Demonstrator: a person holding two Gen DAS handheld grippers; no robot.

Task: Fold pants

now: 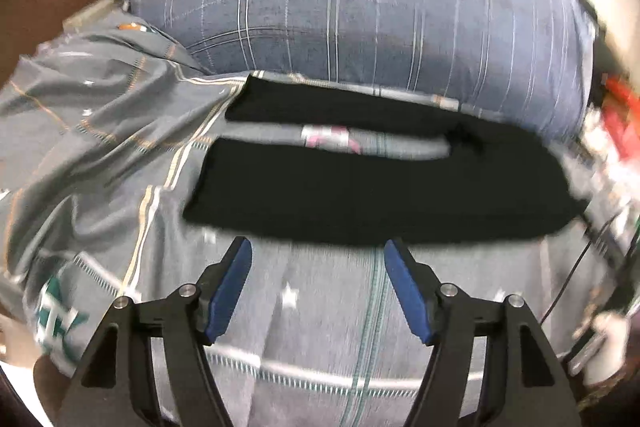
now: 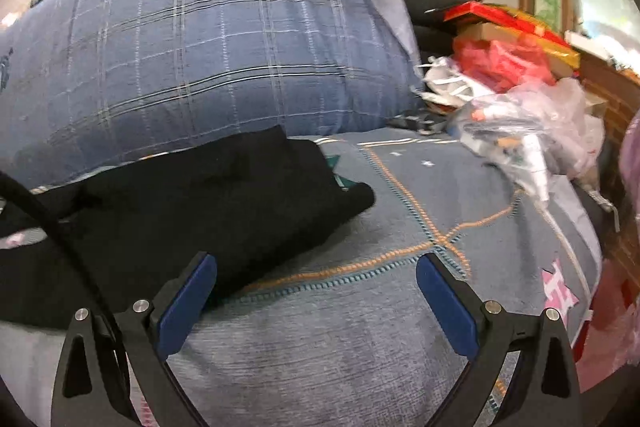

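Note:
Black pants (image 1: 360,195) lie on the grey patterned bedspread (image 1: 320,327), folded lengthwise, with a strip of bedspread showing between two dark bands. In the left wrist view my left gripper (image 1: 318,251) hangs just in front of their near edge, blue pads apart, nothing between them. In the right wrist view the pants (image 2: 192,203) lie to the left, one end toward the middle. My right gripper (image 2: 316,267) stands open over bare bedspread (image 2: 340,327) beside that end. Its left finger (image 2: 188,303) is close to the cloth's edge.
A big blue checked pillow (image 2: 208,47) lies right behind the pants. Red boxes (image 2: 508,23), a red bag and clear plastic bags (image 2: 532,131) pile up at the right of the bed. A black cable (image 2: 52,219) crosses the right wrist view at the left.

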